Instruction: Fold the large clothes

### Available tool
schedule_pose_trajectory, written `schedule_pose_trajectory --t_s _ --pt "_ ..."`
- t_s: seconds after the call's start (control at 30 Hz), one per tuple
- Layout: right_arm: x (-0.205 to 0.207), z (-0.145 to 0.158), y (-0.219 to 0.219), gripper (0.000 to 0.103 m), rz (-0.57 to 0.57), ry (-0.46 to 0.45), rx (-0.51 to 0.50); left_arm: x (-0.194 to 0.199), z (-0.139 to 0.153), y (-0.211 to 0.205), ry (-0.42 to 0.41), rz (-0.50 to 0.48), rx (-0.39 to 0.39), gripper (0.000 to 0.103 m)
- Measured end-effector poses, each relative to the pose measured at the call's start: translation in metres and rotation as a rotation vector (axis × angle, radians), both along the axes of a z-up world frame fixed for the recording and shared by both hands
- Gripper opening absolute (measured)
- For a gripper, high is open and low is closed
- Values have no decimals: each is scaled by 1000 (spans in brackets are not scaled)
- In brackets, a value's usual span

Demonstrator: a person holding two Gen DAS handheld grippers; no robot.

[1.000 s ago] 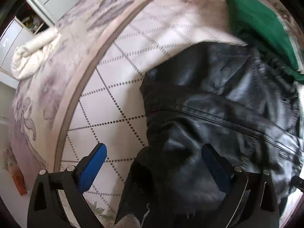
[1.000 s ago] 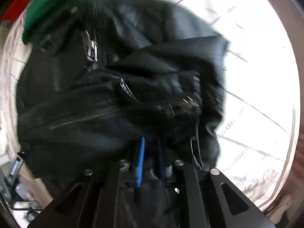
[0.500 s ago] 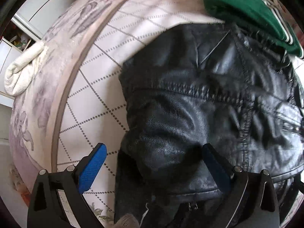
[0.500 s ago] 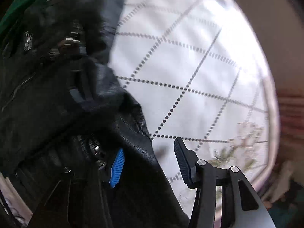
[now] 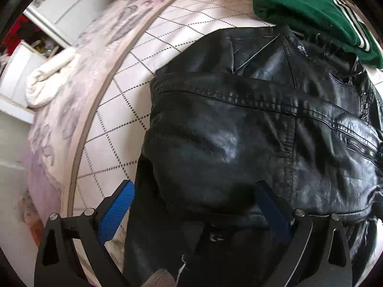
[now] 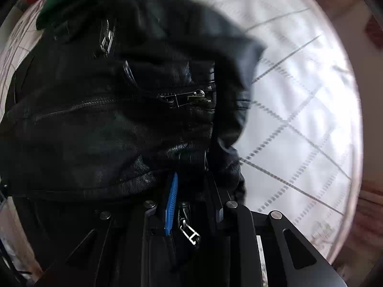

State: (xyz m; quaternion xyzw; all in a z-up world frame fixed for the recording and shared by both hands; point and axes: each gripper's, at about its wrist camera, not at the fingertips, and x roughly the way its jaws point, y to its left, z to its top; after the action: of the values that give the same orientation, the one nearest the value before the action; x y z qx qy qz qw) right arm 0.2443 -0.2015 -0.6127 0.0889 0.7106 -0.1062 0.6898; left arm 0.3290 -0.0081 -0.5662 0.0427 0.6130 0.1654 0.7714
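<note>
Leather fills nearly everything below the left gripper (image 5: 194, 208), whose blue pads stand spread wide over the black jacket's (image 5: 239, 131) near hem, pinching nothing, with bare quilted bedspread (image 5: 115, 129) open to its left and a green garment (image 5: 306, 9) crowding the far edge. Over on the jacket's other side, the right gripper (image 6: 194, 193) has just been closing its jaws and now pinches a fold of leather by the zipper (image 6: 186, 98), so it is the nearer hand for the next fold, with clear bedspread to its right.

A bed fills both views, its white quilt (image 5: 134, 100) crossed by dotted diamond lines with a mauve floral border (image 5: 62, 110) toward nine o'clock. White cupboards (image 5: 79, 2) stand at eleven. Daylight glares at three.
</note>
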Motion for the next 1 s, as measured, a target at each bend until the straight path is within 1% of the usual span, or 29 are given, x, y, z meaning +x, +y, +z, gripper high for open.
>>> schedule_pose_trajectory --t_s 0.03,0.07,0.1,0.13,0.17,0.2,0.23,0.27,0.3,0.33,0.37,0.4,0.47,0.5,0.53,0.6,0.67,0.77,0.8,0.83,0.9,0.93,1.0 --pt "3 3 -3 24 4 4 39 -5 7 -8 -6 7 20 103" --pt "3 10 -9 24 11 7 97 -10 13 -16 -11 12 32 103" --pt "3 17 -17 24 8 6 162 -20 25 -30 -25 20 55 103" --pt "1 24 -25 26 -3 6 206 -25 32 -38 -30 21 67 103" --pt "-3 32 -38 33 -21 11 252 -34 41 -52 -28 16 90 103" --pt "-8 40 -52 37 -34 17 284 -44 49 -69 -15 9 117 103" --pt "-14 48 -69 45 -42 23 306 -52 55 -84 -6 1 132 103" --pt "-19 55 -82 48 -48 26 314 -60 58 -98 5 -12 151 103" --pt "-27 62 -101 51 -50 31 316 -77 62 -125 31 -35 195 103" --pt "-34 64 -117 51 -48 36 312 -87 62 -139 45 -46 214 103" --pt "-40 67 -130 51 -45 43 306 -101 61 -162 60 -67 245 103" --pt "-45 59 -147 51 -43 49 301 -112 57 -182 73 -87 281 103" --pt "-60 54 -169 51 -39 64 279 -139 44 -225 108 -129 333 103" --pt "-66 52 -179 51 -35 72 268 -149 39 -239 128 -140 345 103" --pt "-71 38 -200 51 -32 78 260 -156 33 -254 155 -143 352 103" --pt "-90 30 -224 51 -34 90 245 -171 19 -282 196 -137 321 103" --pt "-99 22 -245 51 -53 101 247 -181 6 -302 242 -117 289 103" --pt "-107 8 -266 51 -76 109 234 -186 -17 -324 264 -110 319 103" --pt "-108 4 -273 51 -76 110 229 -185 -28 -328 281 -120 342 103" --pt "-110 -3 -292 51 -74 111 221 -184 -39 -332 287 -127 378 103" --pt "-110 -10 -302 51 -75 109 205 -180 -58 -333 299 -141 445 103" --pt "-107 -13 -304 51 -77 107 199 -176 -65 -331 279 -148 513 103" --pt "-102 -14 -308 51 -70 93 188 -170 -65 -326 238 -151 601 103"
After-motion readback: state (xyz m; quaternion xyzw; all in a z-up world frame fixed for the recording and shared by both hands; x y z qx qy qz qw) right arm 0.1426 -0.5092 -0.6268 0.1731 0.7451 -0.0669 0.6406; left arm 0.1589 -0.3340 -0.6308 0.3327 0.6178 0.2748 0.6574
